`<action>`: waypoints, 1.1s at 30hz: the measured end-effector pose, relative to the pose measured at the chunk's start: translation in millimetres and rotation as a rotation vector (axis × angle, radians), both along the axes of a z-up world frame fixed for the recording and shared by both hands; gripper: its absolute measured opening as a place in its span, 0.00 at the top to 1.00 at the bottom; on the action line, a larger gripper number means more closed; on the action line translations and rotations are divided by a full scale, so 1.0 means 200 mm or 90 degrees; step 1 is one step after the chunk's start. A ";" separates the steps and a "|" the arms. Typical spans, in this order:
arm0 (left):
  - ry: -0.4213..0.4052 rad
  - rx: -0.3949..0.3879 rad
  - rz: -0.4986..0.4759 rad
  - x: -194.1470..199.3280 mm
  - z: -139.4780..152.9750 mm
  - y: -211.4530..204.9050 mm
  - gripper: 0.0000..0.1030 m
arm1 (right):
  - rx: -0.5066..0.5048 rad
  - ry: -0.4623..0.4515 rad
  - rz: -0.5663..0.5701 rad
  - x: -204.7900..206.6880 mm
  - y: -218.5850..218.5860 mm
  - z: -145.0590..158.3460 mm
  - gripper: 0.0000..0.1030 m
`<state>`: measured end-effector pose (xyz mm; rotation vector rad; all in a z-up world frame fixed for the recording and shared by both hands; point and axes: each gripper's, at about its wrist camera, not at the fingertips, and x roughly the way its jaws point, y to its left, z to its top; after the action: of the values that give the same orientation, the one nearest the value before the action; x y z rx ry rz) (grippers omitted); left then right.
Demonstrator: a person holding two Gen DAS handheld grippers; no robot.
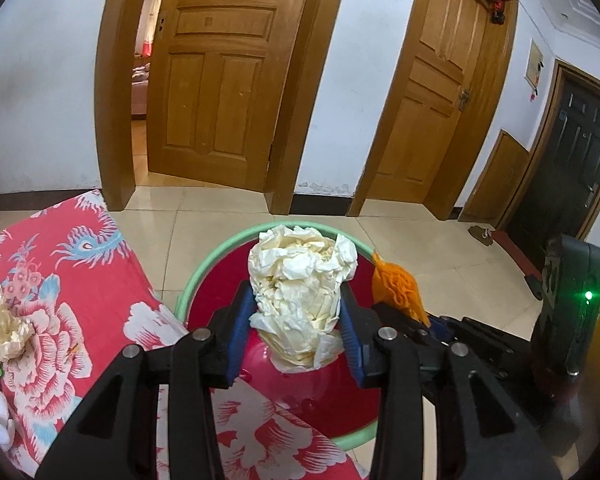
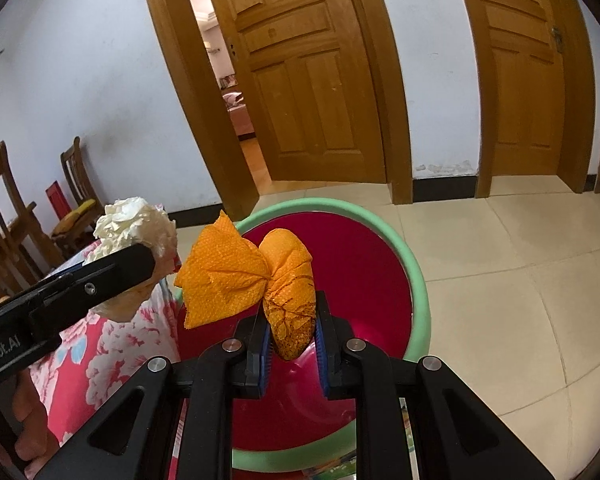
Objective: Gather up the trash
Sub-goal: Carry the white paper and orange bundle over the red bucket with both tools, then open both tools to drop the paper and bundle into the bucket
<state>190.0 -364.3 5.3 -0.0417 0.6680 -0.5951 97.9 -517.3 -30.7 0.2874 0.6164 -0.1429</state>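
The left gripper (image 1: 298, 320) clamps a cream paper wad (image 1: 300, 292), hanging over the near part of the red bin (image 1: 220, 264). Beside it, the right gripper (image 2: 292, 332) pinches an orange napkin (image 2: 288, 284), seemingly above the bin's middle, so both need only let go.

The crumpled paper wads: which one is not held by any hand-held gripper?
The cream wad lying on the floral cloth. The other cream wad and the orange wad are each clamped over the basin.

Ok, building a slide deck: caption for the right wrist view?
Right gripper holds crumpled orange paper over the red bin.
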 end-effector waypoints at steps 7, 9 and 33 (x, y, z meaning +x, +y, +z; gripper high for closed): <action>-0.009 0.005 -0.014 -0.02 0.00 -0.04 0.56 | 0.007 0.015 -0.002 0.02 -0.02 -0.01 0.81; -0.008 0.006 -0.010 -0.02 0.00 -0.03 0.46 | -0.001 0.023 0.000 0.04 -0.01 -0.02 0.81; -0.014 0.028 0.006 0.00 -0.02 -0.01 0.20 | -0.048 0.023 -0.021 0.04 -0.01 -0.02 0.17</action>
<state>190.0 -367.2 1.0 0.0029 0.6590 -0.5710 106.3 -518.5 -35.7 0.2220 0.6405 -0.2023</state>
